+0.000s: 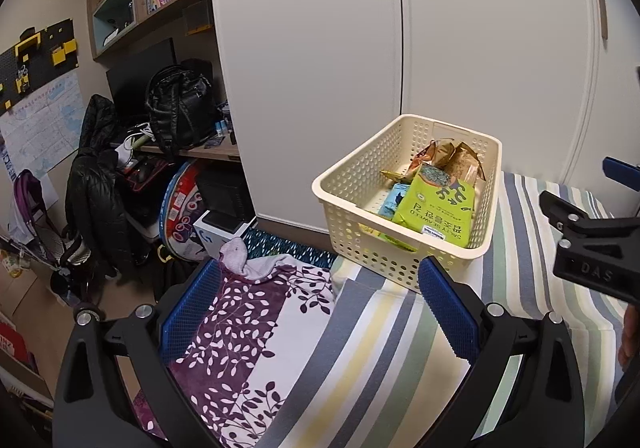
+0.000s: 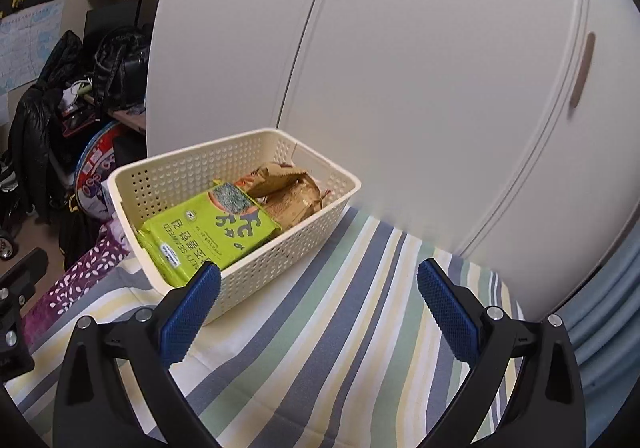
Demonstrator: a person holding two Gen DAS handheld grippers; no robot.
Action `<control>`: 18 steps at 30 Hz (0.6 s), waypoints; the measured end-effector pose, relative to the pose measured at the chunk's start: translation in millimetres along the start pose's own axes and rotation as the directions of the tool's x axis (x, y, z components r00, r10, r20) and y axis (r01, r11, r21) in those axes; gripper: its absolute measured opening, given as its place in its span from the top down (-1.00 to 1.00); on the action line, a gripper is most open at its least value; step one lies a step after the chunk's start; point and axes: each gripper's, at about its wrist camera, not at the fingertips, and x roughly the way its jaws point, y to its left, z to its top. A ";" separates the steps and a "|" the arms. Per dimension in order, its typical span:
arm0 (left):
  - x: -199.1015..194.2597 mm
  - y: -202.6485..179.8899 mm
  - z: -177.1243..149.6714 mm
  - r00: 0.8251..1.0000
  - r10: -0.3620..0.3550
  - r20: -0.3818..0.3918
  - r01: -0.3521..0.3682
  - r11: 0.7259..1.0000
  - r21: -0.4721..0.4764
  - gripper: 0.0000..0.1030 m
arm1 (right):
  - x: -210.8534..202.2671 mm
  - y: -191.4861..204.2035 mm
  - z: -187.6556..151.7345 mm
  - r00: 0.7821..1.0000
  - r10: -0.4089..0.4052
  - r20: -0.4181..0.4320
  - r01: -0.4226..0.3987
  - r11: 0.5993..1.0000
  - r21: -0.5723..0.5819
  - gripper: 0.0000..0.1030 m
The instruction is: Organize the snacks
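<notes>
A bedroom is shown: white wardrobe (image 2: 400,68) behind, cluttered desk to the left, a striped sheet (image 2: 320,328) spread over the bed. A cream perforated basket (image 2: 256,272) sits on the sheet near the wardrobe. Inside it a green seaweed pack (image 2: 212,232) lies on top, brown packets (image 2: 288,192) toward the far end, a blue pack (image 1: 394,200) partly hidden beneath. Left gripper (image 1: 320,304) is held with jaws apart and nothing between them, over the sheet short of the basket. Right gripper (image 2: 320,304) likewise spread wide, empty, left pad just at the basket wall. No loose snacks are seen on the sheet. The packing step is judged done or nearly so; next, the basket would likely need gripping at its rim, or the packs straightening.
</notes>
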 end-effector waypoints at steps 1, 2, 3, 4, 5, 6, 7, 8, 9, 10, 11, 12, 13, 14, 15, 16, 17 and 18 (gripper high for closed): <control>-0.6 3.0 0.5 1.000 0.017 -0.001 -0.017 1.000 -0.007 -0.95 | -4.1 0.6 -0.3 1.000 -0.011 0.014 0.011 1.000 0.003 -0.90; -1.3 4.8 1.0 0.999 0.033 0.000 -0.033 0.999 -0.011 -0.95 | -8.1 1.8 -0.7 0.999 -0.018 0.030 0.018 1.000 0.004 -0.90; -1.9 7.6 1.5 0.998 0.057 0.001 -0.057 0.998 -0.013 -0.95 | -13.4 4.2 -1.3 0.998 -0.022 0.050 0.022 1.000 0.000 -0.90; -1.9 9.8 2.2 0.997 0.080 0.004 -0.080 0.997 -0.013 -0.95 | -17.8 6.7 -2.0 0.997 -0.029 0.067 0.029 1.000 -0.005 -0.90; -2.4 11.8 2.8 0.992 0.124 0.011 -0.124 0.992 -0.009 -0.95 | -21.9 10.0 -2.8 0.996 -0.034 0.080 0.035 0.999 -0.011 -0.90; -2.8 12.0 3.0 0.987 0.157 0.020 -0.158 0.988 0.003 -0.95 | -23.7 13.5 -4.5 0.996 -0.040 0.077 0.042 0.999 -0.023 -0.90; -3.1 11.7 3.7 0.980 0.197 0.032 -0.198 0.980 0.020 -0.95 | -25.0 17.2 -4.9 0.997 -0.042 0.072 0.044 0.998 -0.034 -0.90; -3.8 10.3 3.8 0.968 0.246 0.047 -0.248 0.968 0.043 -0.95 | -25.6 20.6 -5.2 0.997 -0.036 0.069 0.039 0.998 -0.044 -0.90; -5.0 8.9 3.4 0.956 0.288 0.061 -0.292 0.954 0.066 -0.95 | -26.5 23.0 -5.9 0.997 -0.032 0.069 0.036 0.998 -0.051 -0.90; -5.1 6.2 2.8 0.942 0.326 0.075 -0.332 0.939 0.093 -0.95 | -27.7 25.1 -6.4 0.997 -0.031 0.071 0.035 0.998 -0.053 -0.90; -6.0 5.1 2.9 0.936 0.341 0.085 -0.349 0.931 0.109 -0.95 | -28.0 25.9 -6.8 0.997 -0.028 0.073 0.032 0.998 -0.050 -0.90; -6.5 4.4 2.5 0.937 0.339 0.090 -0.348 0.930 0.118 -0.95 | -28.8 26.9 -6.9 0.997 -0.021 0.072 0.024 0.999 -0.043 -0.90; -7.0 5.0 1.9 0.941 0.326 0.086 -0.334 0.935 0.116 -0.95 | -29.6 27.8 -6.8 0.997 -0.014 0.071 0.017 0.999 -0.039 -0.90; -6.9 6.4 2.9 0.946 0.315 0.081 -0.322 0.940 0.111 -0.95 | -30.0 28.9 -6.4 0.998 -0.010 0.069 0.013 0.999 -0.036 -0.90; -7.4 8.2 2.7 0.949 0.307 0.075 -0.313 0.944 0.106 -0.95 | -31.2 30.2 -5.8 0.998 -0.013 0.068 0.016 0.999 -0.036 -0.90; -7.0 9.1 3.1 0.950 0.304 0.072 -0.310 0.945 0.103 -0.95 | -30.9 32.0 -5.7 0.998 -0.020 0.067 0.022 0.999 -0.038 -0.90; -6.7 10.3 3.2 0.949 0.305 0.072 -0.312 0.945 0.103 -0.95 | -31.4 33.4 -5.6 0.997 -0.027 0.071 0.030 0.999 -0.046 -0.90; -6.4 10.4 3.4 0.948 0.309 0.073 -0.315 0.943 0.105 -0.95 | -33.0 35.4 -5.6 0.996 -0.034 0.080 0.039 0.998 -0.054 -0.90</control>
